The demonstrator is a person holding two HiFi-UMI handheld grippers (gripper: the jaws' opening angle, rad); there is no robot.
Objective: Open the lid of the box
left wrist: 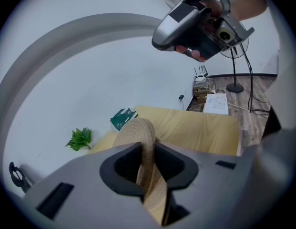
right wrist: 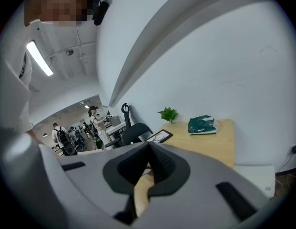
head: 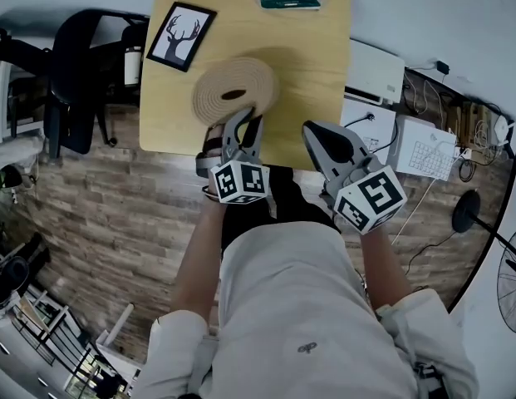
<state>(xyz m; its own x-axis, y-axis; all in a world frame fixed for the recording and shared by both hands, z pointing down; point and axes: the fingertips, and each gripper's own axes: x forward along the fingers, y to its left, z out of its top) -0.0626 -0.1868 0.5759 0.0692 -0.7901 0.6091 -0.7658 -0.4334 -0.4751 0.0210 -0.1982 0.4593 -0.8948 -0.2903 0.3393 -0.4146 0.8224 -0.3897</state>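
Since the left gripper (head: pixel 243 116) has the woven lid (head: pixel 235 88) only by the rim nearest it, I'd say slipping is the big worry here. In the head view the lid is tipped up straight ahead of that gripper's tips, over the near part of the wooden table (head: pixel 316 65). I can't make out the box under it, so no idea whether the lid is fully clear. The right gripper (head: pixel 314 130) sits off to the right of the left one, apart from the lid, and nothing is bracing the box. If the lid fits snugly, I reckon the box could get dragged or lifted along with it.

Left gripper view: the jaws are clamped on the lid's edge, with the lid (left wrist: pixel 139 130) standing nearly edge-on between them and sticking out past the tips. That's a thin bite on a curved woven rim, so a wrist twist could let it pivot, pop out and drop back down. The green packet (left wrist: pixel 122 119) and little plant (left wrist: pixel 80 138) are well beyond the tips and off to the left, so probably safe.

Right gripper view: the jaws are together at the tips with nothing gripped, just table (right wrist: pixel 219 142) beyond them. The picture frame (right wrist: pixel 159 136) lies ahead of the tips, so a careless reach toward the box could knock it.
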